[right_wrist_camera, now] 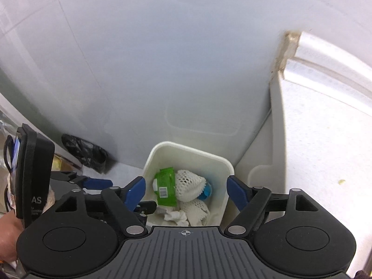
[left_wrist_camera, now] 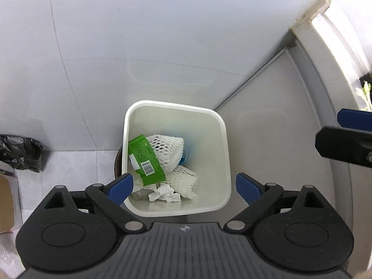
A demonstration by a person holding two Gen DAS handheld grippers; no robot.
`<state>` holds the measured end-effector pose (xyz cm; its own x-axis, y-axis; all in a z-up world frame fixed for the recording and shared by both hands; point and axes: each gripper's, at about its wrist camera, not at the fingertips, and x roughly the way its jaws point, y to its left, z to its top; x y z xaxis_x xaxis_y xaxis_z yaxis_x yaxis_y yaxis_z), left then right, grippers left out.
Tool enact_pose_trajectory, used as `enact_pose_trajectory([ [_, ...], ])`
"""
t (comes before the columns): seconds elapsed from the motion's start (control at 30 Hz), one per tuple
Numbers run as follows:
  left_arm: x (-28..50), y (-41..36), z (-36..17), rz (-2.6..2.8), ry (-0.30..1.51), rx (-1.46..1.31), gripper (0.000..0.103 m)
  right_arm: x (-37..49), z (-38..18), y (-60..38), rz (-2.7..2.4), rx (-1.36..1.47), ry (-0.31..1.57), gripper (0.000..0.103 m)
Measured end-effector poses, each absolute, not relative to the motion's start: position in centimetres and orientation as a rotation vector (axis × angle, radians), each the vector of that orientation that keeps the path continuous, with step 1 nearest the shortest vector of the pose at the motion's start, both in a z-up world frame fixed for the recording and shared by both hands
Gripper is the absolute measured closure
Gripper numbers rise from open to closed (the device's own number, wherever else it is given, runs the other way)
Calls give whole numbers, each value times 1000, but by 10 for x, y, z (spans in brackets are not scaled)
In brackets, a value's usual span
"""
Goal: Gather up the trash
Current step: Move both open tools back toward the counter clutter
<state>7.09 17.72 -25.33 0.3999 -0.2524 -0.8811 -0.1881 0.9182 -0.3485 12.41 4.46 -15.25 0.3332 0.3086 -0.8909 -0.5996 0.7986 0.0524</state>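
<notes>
As seen, trash lies in white bin (left_wrist_camera: 223, 162) | left tongs (left_wrist_camera: 184, 187), right tongs (right_wrist_camera: 186, 191) wide, empty | collecting judged nearly done

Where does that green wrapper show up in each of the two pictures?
Left wrist: green wrapper left of centre, inside the white bin.
Right wrist: green wrapper low centre, in the same bin.
Shared landmark: white foam net beside it.
</notes>
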Motion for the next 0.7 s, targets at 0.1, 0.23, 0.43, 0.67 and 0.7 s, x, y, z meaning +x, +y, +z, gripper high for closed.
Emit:
enact_pose_trajectory([
  [0.1,67,175,-243,-50,1145,-413,7,114,-143,37,610,-310,1044,22],
  [0.23,63,168,-225,-79,1115,-362,5,100,-128,21,607,-293,984,19],
  [0.43,63,150,-198,-143,1068,-293,4,84,-104,-14,568,-285,885,16],
  [0.67,69,113,-156,-258,991,-202,3,73,-81,-75,473,-261,809,12],
  [0.7,70,107,-151,-277,980,-189,3,71,-80,-85,456,-263,799,12],
])
